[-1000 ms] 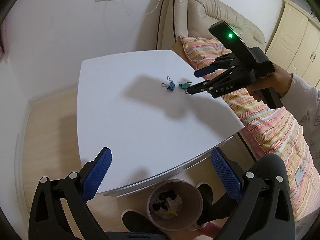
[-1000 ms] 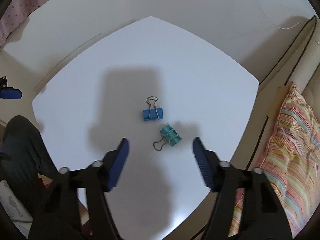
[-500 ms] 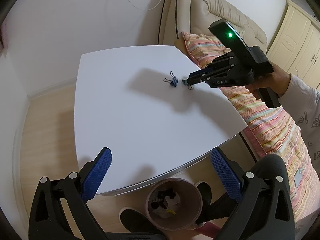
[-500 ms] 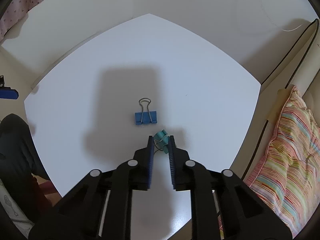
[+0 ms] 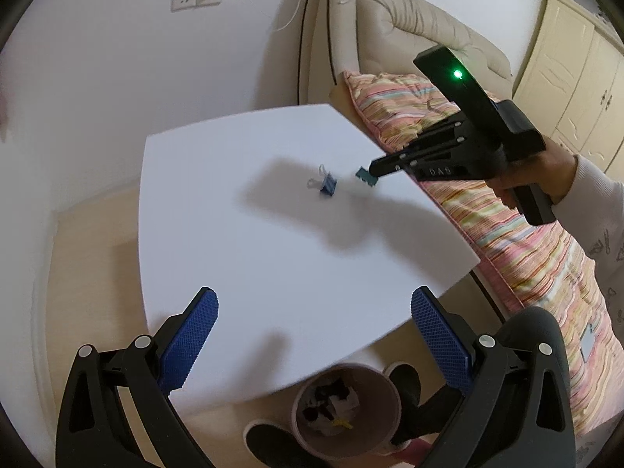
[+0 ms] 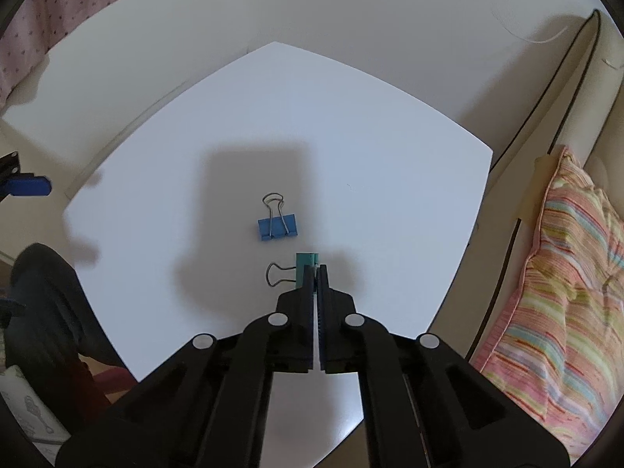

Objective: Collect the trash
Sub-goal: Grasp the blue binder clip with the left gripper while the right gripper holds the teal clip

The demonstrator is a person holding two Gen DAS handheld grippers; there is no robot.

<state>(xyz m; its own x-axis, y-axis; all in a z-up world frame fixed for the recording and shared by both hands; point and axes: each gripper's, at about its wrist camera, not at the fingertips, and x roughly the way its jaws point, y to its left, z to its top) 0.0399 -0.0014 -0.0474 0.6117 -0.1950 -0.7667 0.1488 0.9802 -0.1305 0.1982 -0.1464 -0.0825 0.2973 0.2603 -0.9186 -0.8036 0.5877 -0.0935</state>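
Note:
My right gripper (image 6: 316,271) is shut on a teal binder clip (image 6: 305,261) and holds it a little above the white table (image 6: 390,148); it also shows in the left wrist view (image 5: 372,169) with the teal clip (image 5: 366,176) at its tip. A blue binder clip (image 6: 277,227) lies on the table just beyond, also seen in the left wrist view (image 5: 327,186). My left gripper (image 5: 314,337) is open and empty over the table's near edge. A pink trash bin (image 5: 345,409) holding crumpled paper stands on the floor below it.
A striped cushion (image 5: 503,210) and a beige sofa (image 5: 409,27) lie along the table's right side. The person's legs and shoes (image 5: 273,440) are beside the bin. Cupboards (image 5: 581,78) stand at the far right.
My right gripper closed on the teal clip and lifted it off the table. The left gripper stayed open while its view tilted slightly.

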